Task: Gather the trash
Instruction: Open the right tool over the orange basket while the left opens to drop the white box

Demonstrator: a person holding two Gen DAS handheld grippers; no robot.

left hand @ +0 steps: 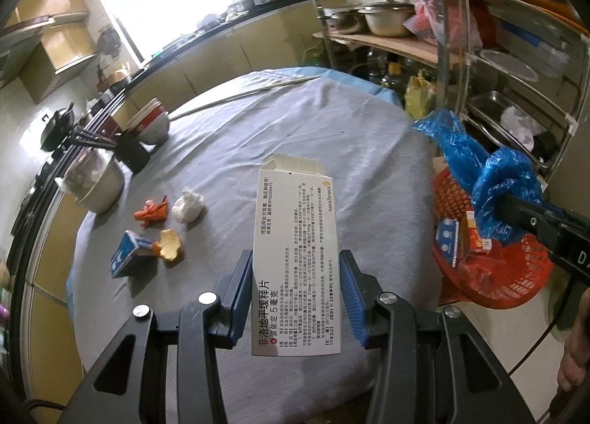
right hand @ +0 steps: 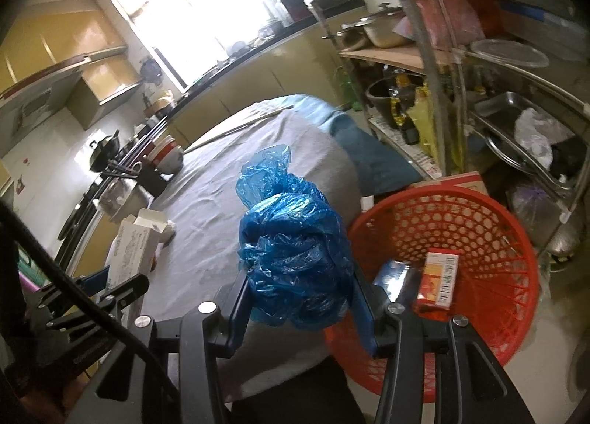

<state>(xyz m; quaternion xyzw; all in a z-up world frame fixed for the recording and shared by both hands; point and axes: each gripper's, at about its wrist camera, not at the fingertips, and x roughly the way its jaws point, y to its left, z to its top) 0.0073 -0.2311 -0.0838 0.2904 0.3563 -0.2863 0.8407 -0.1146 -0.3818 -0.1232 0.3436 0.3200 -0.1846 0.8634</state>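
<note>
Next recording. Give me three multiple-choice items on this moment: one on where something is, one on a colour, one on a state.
1. Where is the red basket?
A. On the table
B. Beside the table's edge, lower than its top
C. On the rack

2. What colour is the crumpled plastic bag?
A. Blue
B. Green
C. White

3. What is the left hand-held gripper doing?
A. Hanging open, with nothing between its fingers
B. Gripping orange peel
C. Gripping a white medicine box

Key: B, its rim sits below the cloth; A, plainly blue; C, both pads press the box.

Left wrist: close above the grey-clothed table (left hand: 280,136), angled down.
Right wrist: likewise, beside the table's edge.
Shared: table, red basket (right hand: 490,225).
</note>
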